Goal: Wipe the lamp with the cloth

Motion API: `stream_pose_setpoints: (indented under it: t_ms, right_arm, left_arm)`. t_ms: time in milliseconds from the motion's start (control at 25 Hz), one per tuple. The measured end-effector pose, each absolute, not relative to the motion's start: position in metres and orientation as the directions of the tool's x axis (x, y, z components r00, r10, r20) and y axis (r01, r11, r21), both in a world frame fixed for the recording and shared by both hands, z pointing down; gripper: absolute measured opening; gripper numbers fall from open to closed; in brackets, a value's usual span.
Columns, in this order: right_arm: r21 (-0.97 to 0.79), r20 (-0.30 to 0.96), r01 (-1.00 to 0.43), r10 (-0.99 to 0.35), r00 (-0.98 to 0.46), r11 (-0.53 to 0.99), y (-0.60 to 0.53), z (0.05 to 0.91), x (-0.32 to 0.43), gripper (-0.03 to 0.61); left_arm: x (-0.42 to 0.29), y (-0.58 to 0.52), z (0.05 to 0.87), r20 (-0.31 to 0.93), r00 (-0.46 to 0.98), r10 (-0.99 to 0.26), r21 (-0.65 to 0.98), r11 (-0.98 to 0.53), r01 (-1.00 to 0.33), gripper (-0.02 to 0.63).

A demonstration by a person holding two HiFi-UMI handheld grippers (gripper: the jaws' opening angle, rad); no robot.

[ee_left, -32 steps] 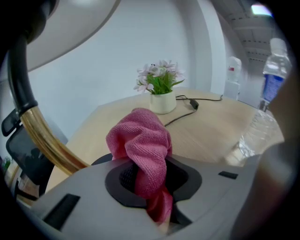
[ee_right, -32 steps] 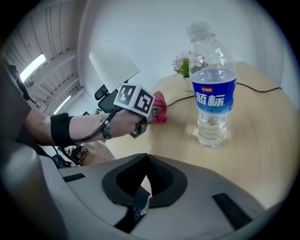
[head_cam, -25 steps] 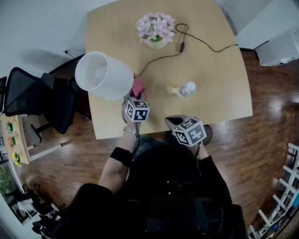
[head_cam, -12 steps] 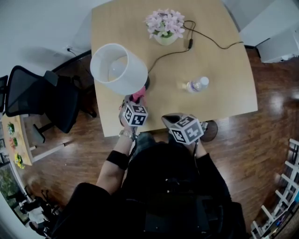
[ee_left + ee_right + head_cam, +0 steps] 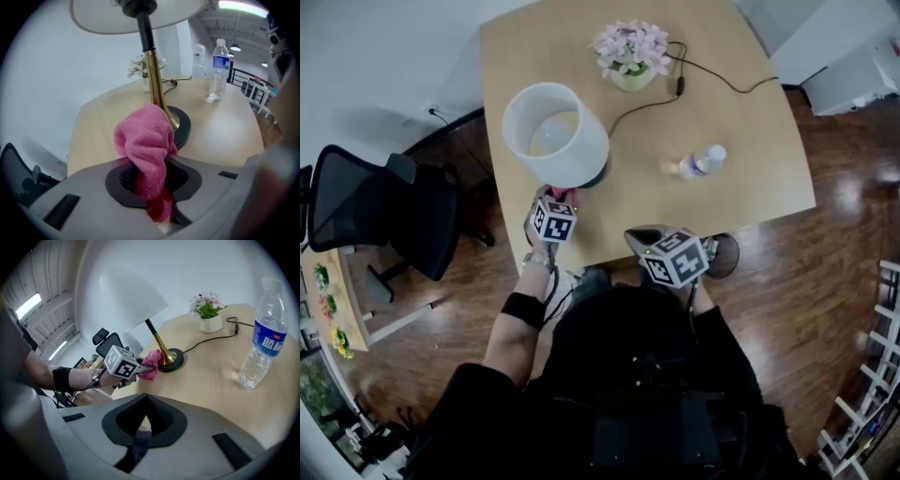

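Left claw [image 5: 151, 185] clamped narrow on pink cloth [image 5: 143, 140]. Lamp [image 5: 555, 131] stands on tabletop [image 5: 722, 103]. Its brass stem [image 5: 157, 89] is upright, at 12 o'clock from this claw, with the cloth at its foot. Right claw [image 5: 146, 420] shut, empty, well apart at 4 o'clock of lamp. Left hand nearer; judged: wipe runs up the stem.

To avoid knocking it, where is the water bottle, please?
In the head view, the water bottle stands on the table, right of the lamp.

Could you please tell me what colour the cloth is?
The cloth is pink, clearest in the left gripper view.
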State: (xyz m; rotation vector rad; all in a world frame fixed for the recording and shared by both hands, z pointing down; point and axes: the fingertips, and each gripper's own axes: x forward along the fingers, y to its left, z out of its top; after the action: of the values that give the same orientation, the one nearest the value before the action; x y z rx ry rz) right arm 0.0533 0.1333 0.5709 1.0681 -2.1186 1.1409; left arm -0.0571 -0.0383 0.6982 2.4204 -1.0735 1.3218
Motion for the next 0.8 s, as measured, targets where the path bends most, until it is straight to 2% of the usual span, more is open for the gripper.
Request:
stream_pose_setpoints:
  t_ms: [240, 480, 640, 800]
  right_arm:
    - [-0.425, 0.742, -0.858, -0.432, -0.513, 0.290, 0.126, 0.570, 0.037, 0.005]
    - [-0.391, 0.776, -0.886, -0.428, -0.463, 0.249, 0.125, 0.572, 0.019, 0.005]
    - [-0.374, 0.804, -0.906, -0.419, -0.423, 0.196, 0.134, 0.574, 0.021, 0.005]
    - [-0.352, 0.827, -0.924, -0.412, -0.383, 0.152, 0.143, 0.574, 0.024, 0.005]
  left_arm:
    - [-0.066, -0.068, 0.692, 0.777, 0.479, -0.408, -0.136, -0.852, -0.505, 0.086]
    - [-0.051, -0.111, 0.684, 0.777, 0.608, -0.164, -0.123, -0.986, -0.109, 0.086]
    - [-0.030, -0.130, 0.670, 0.780, 0.625, 0.014, -0.112, -0.980, 0.162, 0.087]
    - [-0.011, -0.124, 0.671, 0.803, 0.571, 0.169, -0.066, -0.928, 0.367, 0.087]
